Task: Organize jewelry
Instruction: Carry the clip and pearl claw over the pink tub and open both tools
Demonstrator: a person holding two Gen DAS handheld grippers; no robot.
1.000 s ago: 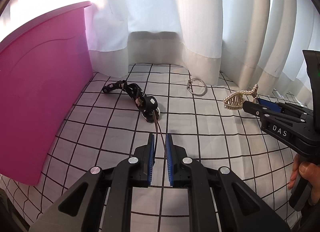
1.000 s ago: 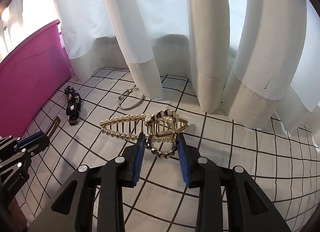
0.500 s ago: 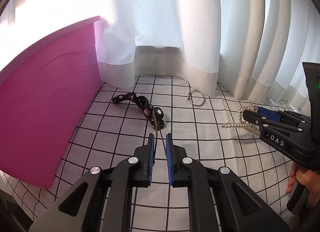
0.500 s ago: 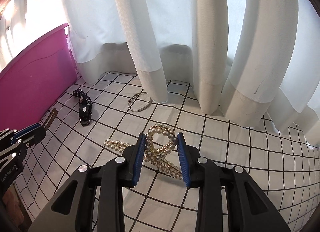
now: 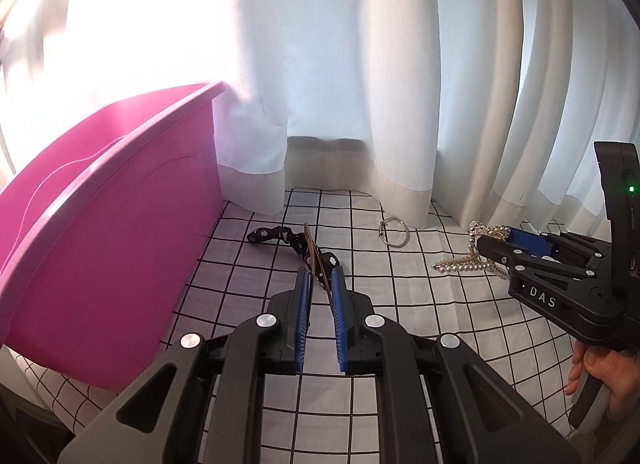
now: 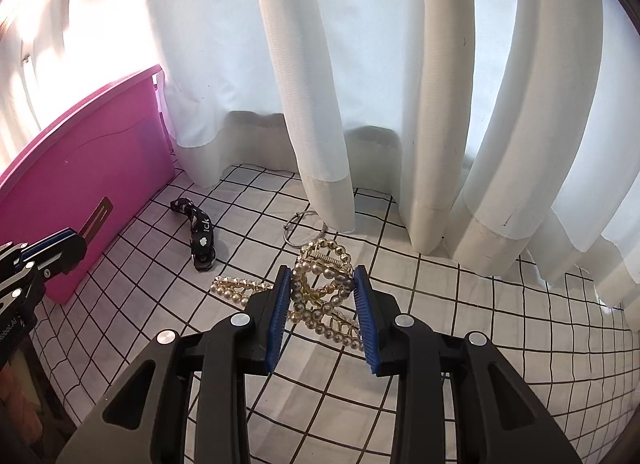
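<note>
Both jaws have lifted their jewelry

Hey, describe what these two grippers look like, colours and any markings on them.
Both are matte black plastic with ribbed blue pads on the fingers and round silver screws at the joints. The left gripper looks the same as the right gripper. The right one carries white letters "DAS" and a green light.

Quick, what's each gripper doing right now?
Left gripper: shut on a thin metal hair clip.
Right gripper: shut on the pearl claw clip.
</note>
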